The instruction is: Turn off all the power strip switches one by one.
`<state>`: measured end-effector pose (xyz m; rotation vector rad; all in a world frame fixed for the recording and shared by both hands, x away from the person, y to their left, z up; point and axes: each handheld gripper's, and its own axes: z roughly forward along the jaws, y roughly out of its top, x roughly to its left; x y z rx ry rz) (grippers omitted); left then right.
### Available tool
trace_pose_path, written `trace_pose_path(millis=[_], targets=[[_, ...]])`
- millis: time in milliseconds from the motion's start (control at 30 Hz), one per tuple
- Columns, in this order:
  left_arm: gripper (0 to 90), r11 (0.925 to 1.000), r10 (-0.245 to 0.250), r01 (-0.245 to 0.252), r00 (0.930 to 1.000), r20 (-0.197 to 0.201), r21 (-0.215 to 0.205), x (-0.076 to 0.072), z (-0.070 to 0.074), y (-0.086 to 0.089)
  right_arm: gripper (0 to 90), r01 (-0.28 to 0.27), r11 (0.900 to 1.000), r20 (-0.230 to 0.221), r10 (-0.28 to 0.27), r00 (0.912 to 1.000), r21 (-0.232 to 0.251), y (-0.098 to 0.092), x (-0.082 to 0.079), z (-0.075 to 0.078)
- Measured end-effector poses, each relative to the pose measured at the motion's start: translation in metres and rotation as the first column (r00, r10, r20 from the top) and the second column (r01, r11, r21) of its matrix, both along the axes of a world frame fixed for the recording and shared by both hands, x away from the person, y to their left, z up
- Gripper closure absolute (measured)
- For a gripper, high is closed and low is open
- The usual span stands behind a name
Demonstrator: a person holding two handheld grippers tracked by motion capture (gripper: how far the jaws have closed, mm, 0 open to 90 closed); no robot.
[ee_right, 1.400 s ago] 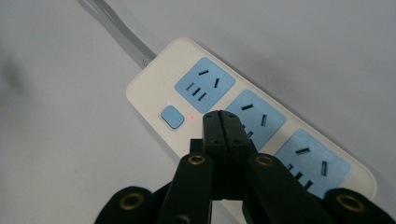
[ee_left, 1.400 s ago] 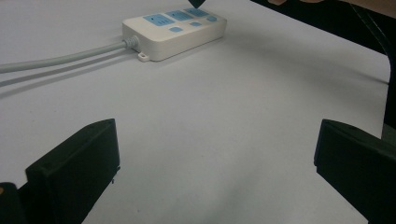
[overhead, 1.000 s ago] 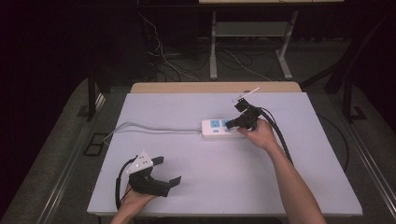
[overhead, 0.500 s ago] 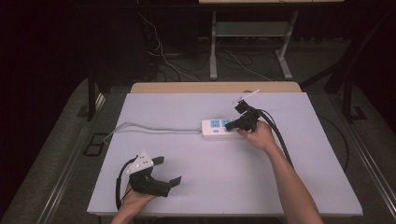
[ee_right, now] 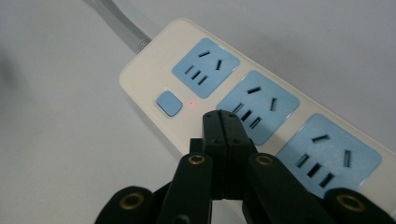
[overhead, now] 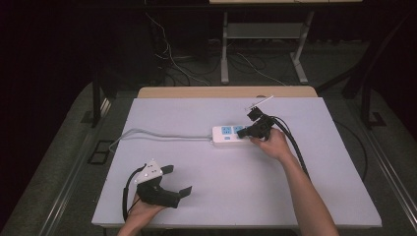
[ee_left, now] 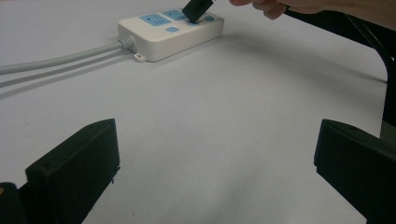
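Forearms enter from the near edge of the white counter (overhead: 236,196), one at each side. At the near left, the person's left hand (overhead: 142,212) holds the left gripper (overhead: 176,180) low over the counter, a grey three-cornered plate on top and a black cable looping back beside it. Its jaws stand wide open with nothing between them; in the left gripper view they rise at the two lower corners with bare counter in the gap.

Farther in and to the right, the right hand (overhead: 273,144) holds the right gripper (overhead: 245,132) tilted down toward the power strip (overhead: 228,135). The jaws are pressed together with nothing between them, their paired tips over the strip's cream top face between the blue switch button (ee_right: 169,103) and the middle socket (ee_right: 258,107); whether they touch the surface cannot be told. A small red indicator light (ee_right: 191,102) glows just beside the button. In the left gripper view the same black tip comes down onto the far end of the strip's top. Thick black cables run from the right gripper back along the forearm toward the right edge of the counter.

The power strip lies near the centre of the counter, slightly toward the far side, with three blue socket faces in a row. Its grey cord (overhead: 162,136) leaves the left end and runs across the counter to the left edge.

Beyond the far edge, a dark floor holds loose cables and the legs of a metal frame (overhead: 225,54).
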<state>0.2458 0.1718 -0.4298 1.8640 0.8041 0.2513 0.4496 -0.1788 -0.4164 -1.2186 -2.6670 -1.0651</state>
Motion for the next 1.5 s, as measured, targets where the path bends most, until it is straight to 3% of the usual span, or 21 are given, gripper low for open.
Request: trace_pose_path(millis=[67, 133, 333, 667, 1067, 1167, 1267, 1367, 1500], targets=[[0.0, 1.0000, 0.001, -0.001, 1.0000, 0.000, -0.001, 0.000, 0.000, 0.000, 90.0, 0.019, 1.000, 0.021, -0.018, 0.9996, -0.024, -0.001, 0.000, 0.000], [0.0, 1.0000, 0.001, -0.001, 1.0000, 0.001, -0.001, 0.000, 0.000, 0.000, 90.0, 0.019, 1.000, -0.005, -0.019, 0.9998, -0.001, -0.004, 0.002, -0.001], [0.0, 1.0000, -0.001, 0.001, 1.0000, -0.001, 0.003, 0.001, 0.000, -0.001, 90.0, 0.029, 1.000, -0.008, -0.029, 0.9996, 0.004, -0.005, -0.001, -0.001], [0.0, 1.0000, 0.004, -0.004, 1.0000, 0.002, 0.003, 0.000, 0.000, 0.000, 90.0, 0.044, 0.999, 0.018, -0.044, 0.9989, -0.023, 0.002, -0.003, -0.001], [0.0, 1.0000, 0.007, -0.007, 1.0000, -0.001, 0.000, 0.001, 0.000, 0.002, 90.0, 0.029, 0.999, 0.021, -0.029, 0.9994, -0.018, 0.000, -0.002, -0.001], [0.0, 0.9999, 0.010, -0.010, 0.9999, -0.002, -0.003, 0.002, -0.001, 0.003, 90.0, 0.026, 1.000, 0.027, -0.026, 0.9993, 0.010, -0.002, -0.001, 0.004], [0.0, 1.0000, 0.009, -0.009, 1.0000, -0.001, -0.002, 0.002, 0.000, 0.004, 90.0, 0.008, 1.000, 0.024, -0.007, 0.9997, -0.018, 0.000, -0.003, 0.008], [0.0, 1.0000, 0.009, -0.009, 1.0000, -0.002, -0.002, 0.001, 0.000, 0.003, 90.0, 0.002, 1.000, 0.027, -0.002, 0.9996, 0.005, 0.001, -0.003, 0.013], [0.0, 1.0000, 0.007, -0.007, 1.0000, -0.002, 0.000, 0.001, 0.000, 0.003, 90.0, -0.018, 1.000, 0.039, 0.019, 0.9991, -0.007, 0.006, -0.003, 0.023]])
